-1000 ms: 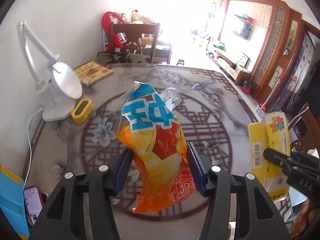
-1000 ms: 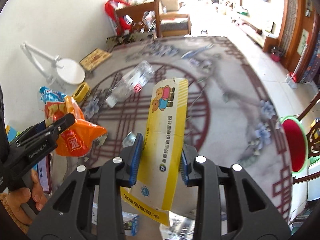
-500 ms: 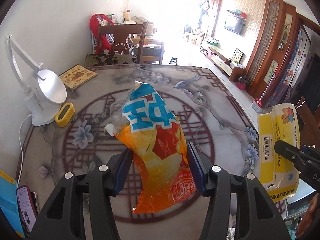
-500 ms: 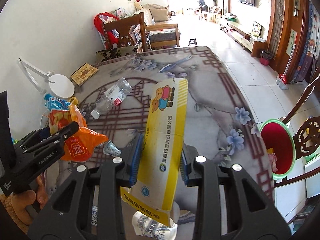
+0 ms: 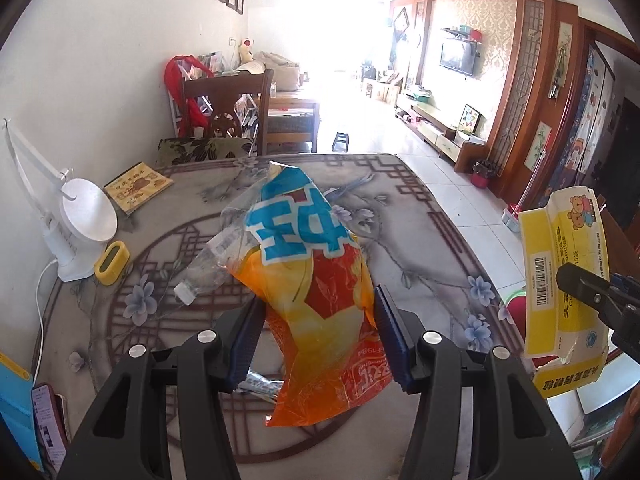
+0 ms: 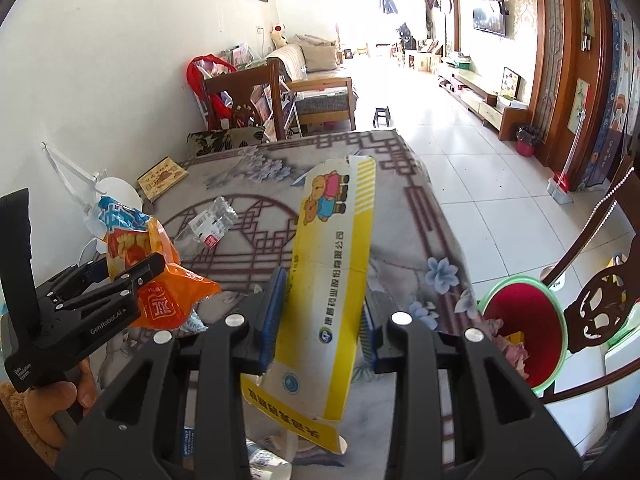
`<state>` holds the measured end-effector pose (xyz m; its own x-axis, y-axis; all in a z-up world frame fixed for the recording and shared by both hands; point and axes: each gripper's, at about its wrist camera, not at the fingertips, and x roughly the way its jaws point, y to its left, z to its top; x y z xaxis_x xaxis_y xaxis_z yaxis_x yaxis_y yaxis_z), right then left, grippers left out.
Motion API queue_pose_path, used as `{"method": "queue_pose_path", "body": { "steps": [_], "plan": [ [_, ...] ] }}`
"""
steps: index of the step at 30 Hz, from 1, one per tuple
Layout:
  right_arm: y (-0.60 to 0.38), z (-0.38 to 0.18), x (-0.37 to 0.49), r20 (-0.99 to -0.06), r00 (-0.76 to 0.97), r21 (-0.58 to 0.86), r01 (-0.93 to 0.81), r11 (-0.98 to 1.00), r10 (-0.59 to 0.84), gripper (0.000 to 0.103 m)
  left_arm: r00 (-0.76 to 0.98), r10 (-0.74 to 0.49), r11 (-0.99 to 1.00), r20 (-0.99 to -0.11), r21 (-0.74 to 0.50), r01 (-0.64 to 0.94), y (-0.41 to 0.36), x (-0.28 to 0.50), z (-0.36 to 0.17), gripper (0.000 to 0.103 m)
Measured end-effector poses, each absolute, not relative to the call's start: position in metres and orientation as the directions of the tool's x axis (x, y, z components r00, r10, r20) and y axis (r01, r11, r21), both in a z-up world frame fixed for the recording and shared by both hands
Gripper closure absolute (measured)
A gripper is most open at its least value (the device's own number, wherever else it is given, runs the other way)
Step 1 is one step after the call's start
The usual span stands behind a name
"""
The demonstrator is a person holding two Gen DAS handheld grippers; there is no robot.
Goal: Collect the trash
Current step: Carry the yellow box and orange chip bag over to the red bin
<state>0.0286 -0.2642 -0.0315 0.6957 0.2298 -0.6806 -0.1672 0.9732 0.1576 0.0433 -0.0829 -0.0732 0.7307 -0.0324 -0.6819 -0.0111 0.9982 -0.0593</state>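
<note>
Orange snack bag clamped in left jaws, yellow carton clamped in right jaws

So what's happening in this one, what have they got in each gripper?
A person is clearing litter off a patterned table. The left gripper is clamped on an orange and blue snack bag, and the right gripper on a flattened yellow carton; both are held up off the table. A red bin with a green rim stands by the table's right edge. An empty plastic bottle lies on the table, not yet collected.
</note>
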Motion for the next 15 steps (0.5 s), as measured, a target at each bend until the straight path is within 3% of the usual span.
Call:
{"method": "queue_pose_path", "body": {
  "steps": [15],
  "plan": [
    [-0.329,-0.031,0.035,-0.666,0.697,0.182,-0.197,0.963,0.268,0.070,0.737,-0.003,0.999,-0.676,-0.038,-0.030,-0.146,0.047,-0.067,0.052]
  ]
}}
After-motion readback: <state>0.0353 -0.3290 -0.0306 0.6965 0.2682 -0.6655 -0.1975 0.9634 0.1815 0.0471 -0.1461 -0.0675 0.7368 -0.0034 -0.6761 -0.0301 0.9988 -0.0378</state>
